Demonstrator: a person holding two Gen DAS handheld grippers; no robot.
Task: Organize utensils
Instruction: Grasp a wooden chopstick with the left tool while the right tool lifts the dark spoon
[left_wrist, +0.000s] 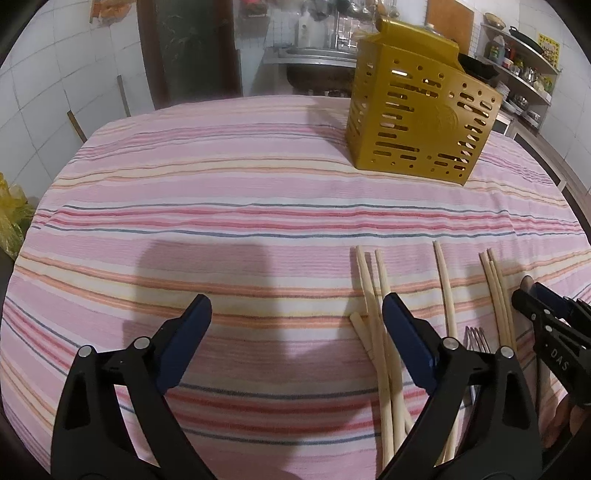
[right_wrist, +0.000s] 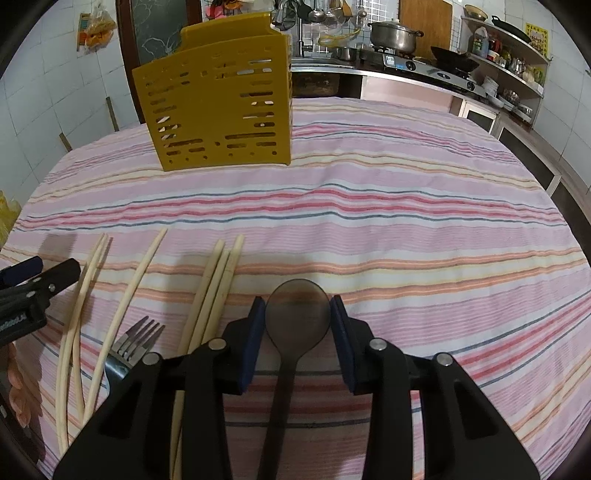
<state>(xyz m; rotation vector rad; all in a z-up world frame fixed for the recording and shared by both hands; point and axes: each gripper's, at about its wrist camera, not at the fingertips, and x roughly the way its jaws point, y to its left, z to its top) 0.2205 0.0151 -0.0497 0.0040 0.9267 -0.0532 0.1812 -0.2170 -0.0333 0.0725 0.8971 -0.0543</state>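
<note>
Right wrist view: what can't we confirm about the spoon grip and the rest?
- Spoon handle: right wrist view, cut off under the right claw; pad contact unclear.
- Fork handle: hidden by the claw body.
- Yellow holder inside: both views, walls block it.

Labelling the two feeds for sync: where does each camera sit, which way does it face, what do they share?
Left wrist: on the left tongs, tilted down across the striped cloth; jaws wide over bare cloth, chopsticks under the right-hand finger, right tongs' tip at the right edge.
Right wrist: on the right tongs, tilted down the same way; pads flank the dark spoon, contact unclear. Fingers show lower left.
Shared: yellow holder, chopsticks, fork, cloth, kitchen counter behind.
</note>
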